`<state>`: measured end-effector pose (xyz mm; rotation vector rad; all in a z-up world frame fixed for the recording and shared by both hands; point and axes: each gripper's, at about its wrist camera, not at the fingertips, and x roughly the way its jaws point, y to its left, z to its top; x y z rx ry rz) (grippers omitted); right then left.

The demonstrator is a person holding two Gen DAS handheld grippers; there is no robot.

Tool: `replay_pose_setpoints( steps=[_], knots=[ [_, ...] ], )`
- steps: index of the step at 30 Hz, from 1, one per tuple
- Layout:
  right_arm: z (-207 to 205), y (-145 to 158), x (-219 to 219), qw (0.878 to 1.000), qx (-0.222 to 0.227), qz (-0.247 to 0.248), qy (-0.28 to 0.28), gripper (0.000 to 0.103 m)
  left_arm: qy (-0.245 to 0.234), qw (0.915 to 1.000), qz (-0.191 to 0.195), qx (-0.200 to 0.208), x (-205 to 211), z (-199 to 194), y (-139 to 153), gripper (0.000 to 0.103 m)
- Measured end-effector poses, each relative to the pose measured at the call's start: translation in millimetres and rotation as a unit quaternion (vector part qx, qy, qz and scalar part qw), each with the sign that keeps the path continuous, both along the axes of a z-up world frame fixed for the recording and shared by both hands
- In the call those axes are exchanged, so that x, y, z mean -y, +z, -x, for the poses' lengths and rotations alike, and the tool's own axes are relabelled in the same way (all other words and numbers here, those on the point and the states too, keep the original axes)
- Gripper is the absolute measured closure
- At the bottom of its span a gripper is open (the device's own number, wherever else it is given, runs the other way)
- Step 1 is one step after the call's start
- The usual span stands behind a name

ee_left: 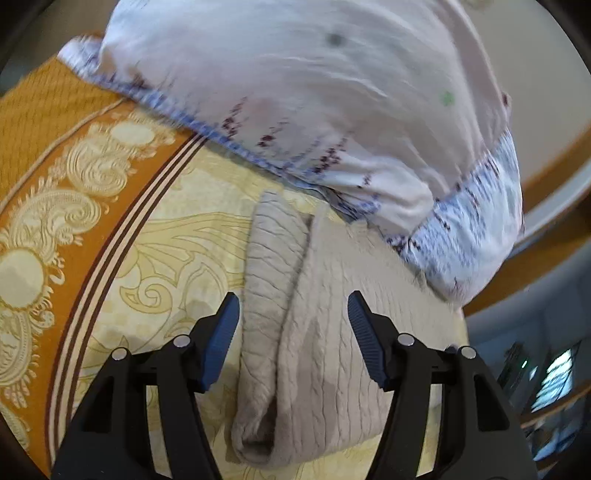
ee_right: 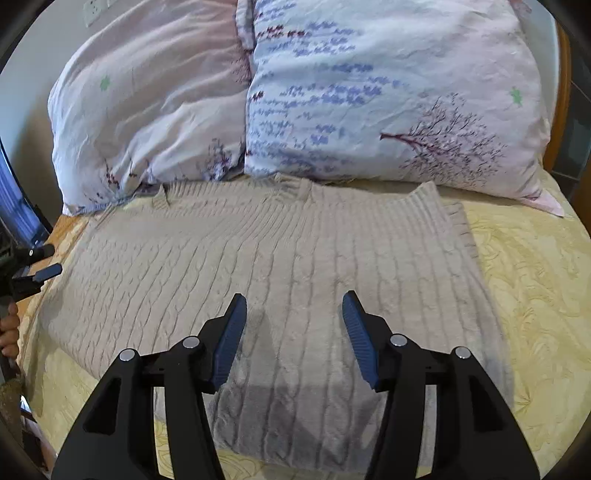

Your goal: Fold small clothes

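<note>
a beige cable-knit sweater (ee_right: pixel 258 258) lies flat on the yellow patterned bedspread (ee_right: pixel 535 277), its ribbed neck at 12 o'clock touching two crumpled floral pillows (ee_right: pixel 369 92). left gripper (ee_left: pixel 293 339) and right gripper (ee_right: pixel 293 332) gape wide, holding nothing.

Sweaters: one, beige cable-knit sweater (ee_right: pixel 280 258)
Pillows: two, pink pillow (ee_right: pixel 147 103) and blue-patterned pillow (ee_right: pixel 391 92)
Bedspreads: one, yellow bedspread (ee_right: pixel 535 280)
Tongs: two, left tongs (ee_left: pixel 293 314) and right tongs (ee_right: pixel 294 314)
Fingers per tongs: two, with blue pads
Wall sockets: one wall socket (ee_right: pixel 94 11)
</note>
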<state>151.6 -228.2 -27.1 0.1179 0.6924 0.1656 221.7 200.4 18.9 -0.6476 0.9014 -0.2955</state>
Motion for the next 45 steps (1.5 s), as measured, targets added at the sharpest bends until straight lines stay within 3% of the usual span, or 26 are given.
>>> replay_pose_setpoints(
  steps=[7,14,18,25,30,35,45],
  knots=[
    [0,-5,2,1.0,-0.006,-0.015,0.0,0.046,0.016,0.9983,0.044,-0.035,-1,-15,-18,0.042],
    [0,-6,1,1.0,-0.005,-0.013,0.003,0.045,0.019,0.9984,0.043,-0.031,7,-20,-18,0.043],
    [2,-7,1,1.0,-0.004,-0.02,0.002,0.044,0.017,0.9967,0.068,-0.043,11,-21,-23,0.058],
    [3,-7,0,1.0,-0.002,-0.024,0.002,0.044,0.023,0.9962,0.071,-0.045,21,-22,-23,0.059],
    [3,-8,0,1.0,-0.001,-0.027,0.002,0.043,0.018,0.9961,0.068,-0.053,30,-24,-27,0.076],
    [4,-4,8,0.998,0.002,-0.057,0.004,0.043,0.013,0.9959,0.084,-0.031,36,-22,-16,0.083],
    [18,12,34,0.994,0.026,-0.102,-0.004,0.043,-0.028,0.9902,0.132,0.036,91,-22,41,0.087]
  ],
)
